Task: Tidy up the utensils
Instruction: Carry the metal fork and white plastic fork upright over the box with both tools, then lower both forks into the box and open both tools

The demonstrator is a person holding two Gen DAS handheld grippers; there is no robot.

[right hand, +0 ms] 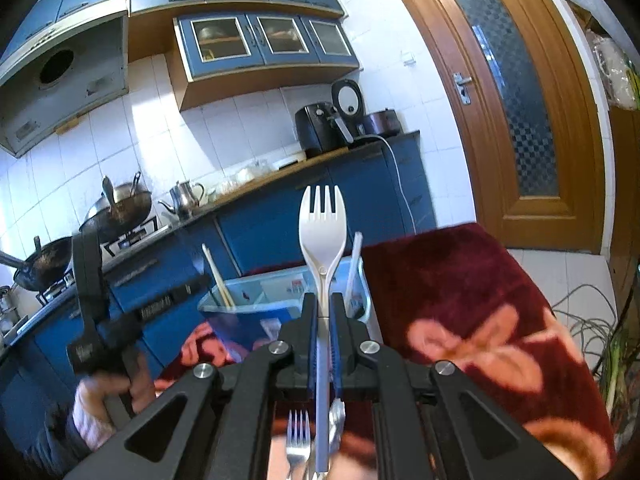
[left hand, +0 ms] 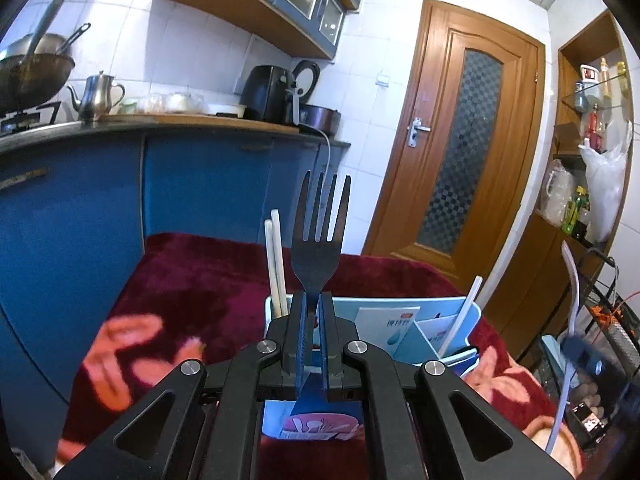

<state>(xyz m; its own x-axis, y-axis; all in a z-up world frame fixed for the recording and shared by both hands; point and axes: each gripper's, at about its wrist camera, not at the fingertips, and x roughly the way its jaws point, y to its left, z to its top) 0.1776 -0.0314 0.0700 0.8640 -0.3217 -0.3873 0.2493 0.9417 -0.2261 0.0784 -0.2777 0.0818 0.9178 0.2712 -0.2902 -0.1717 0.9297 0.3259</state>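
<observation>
My left gripper (left hand: 313,300) is shut on a dark metal fork (left hand: 320,236), tines up, above a light blue divided utensil holder (left hand: 448,322). The holder has a pair of pale chopsticks (left hand: 276,264) in its left section and a white straw (left hand: 464,316) on its right. My right gripper (right hand: 324,302) is shut on a white plastic spork (right hand: 323,236), held upright in front of the same holder (right hand: 244,308). In the right wrist view a metal fork (right hand: 298,440) and a spoon (right hand: 337,420) lie below the jaws.
The holder stands on a table with a dark red flowered cloth (left hand: 192,280). Blue kitchen cabinets (left hand: 80,208) with woks, a kettle and an air fryer stand behind. A wooden door (left hand: 460,140) is at the right. My left gripper's body (right hand: 104,320) shows at left in the right wrist view.
</observation>
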